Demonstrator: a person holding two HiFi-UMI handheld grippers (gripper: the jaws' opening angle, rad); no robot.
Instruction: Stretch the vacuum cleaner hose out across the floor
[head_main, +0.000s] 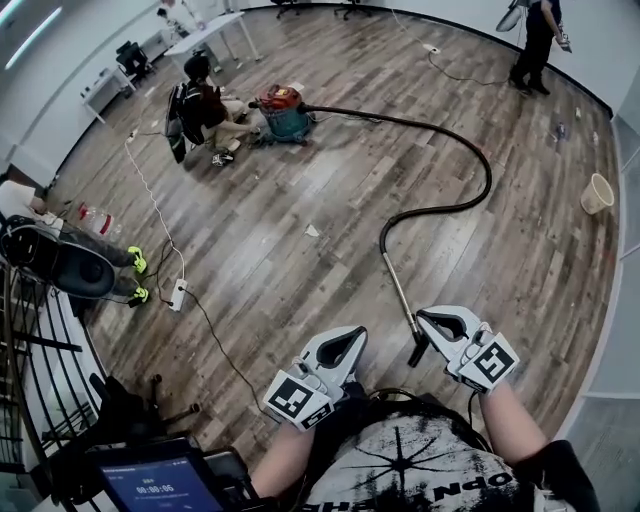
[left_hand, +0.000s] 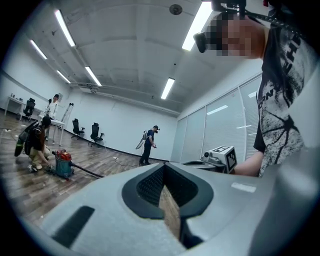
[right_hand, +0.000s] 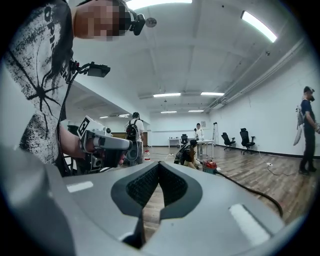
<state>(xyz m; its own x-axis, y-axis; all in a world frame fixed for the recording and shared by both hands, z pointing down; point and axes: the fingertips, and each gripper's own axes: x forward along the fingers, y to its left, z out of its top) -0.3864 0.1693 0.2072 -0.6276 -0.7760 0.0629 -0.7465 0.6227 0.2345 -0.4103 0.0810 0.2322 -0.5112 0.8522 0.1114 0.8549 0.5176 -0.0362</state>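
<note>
The left tool (head_main: 352, 336) is closed, its dark ribbed pads meeting along a thin seam in the left gripper view with nothing between them, only wood floor showing past the notch. The right tool (head_main: 428, 318) is closed in the same way and equally empty; the right gripper view shows its pads together and bare. Both are held low in front of the person's printed black-and-white shirt (head_main: 420, 470), pointing out over the floor, the left one lower and nearer the body. Just beside the right tool's tip, on its inner side, lies the dark end piece (head_main: 418, 351) of the vacuum's metal wand (head_main: 399, 285); whether the two touch cannot be told from the head view. The wand runs away from the person along the wood floor (head_main: 300, 200) and joins the black hose (head_main: 478, 195), which hooks to the right, swings round in a wide bend and then runs left in a long line to the red-and-teal vacuum cleaner (head_main: 283, 112) at the far side of the room. The hose lies curved, not straight. A crouching person (head_main: 205, 108) with a backpack is right next to the vacuum cleaner. Another person (head_main: 535, 45) stands well apart near the far wall. A small paper scrap (head_main: 312, 231) lies on open floor left of the hose bend, a white power strip (head_main: 179, 294) with its cable lies farther left, and a beige cup (head_main: 597, 193) sits on its side near the right wall.
</note>
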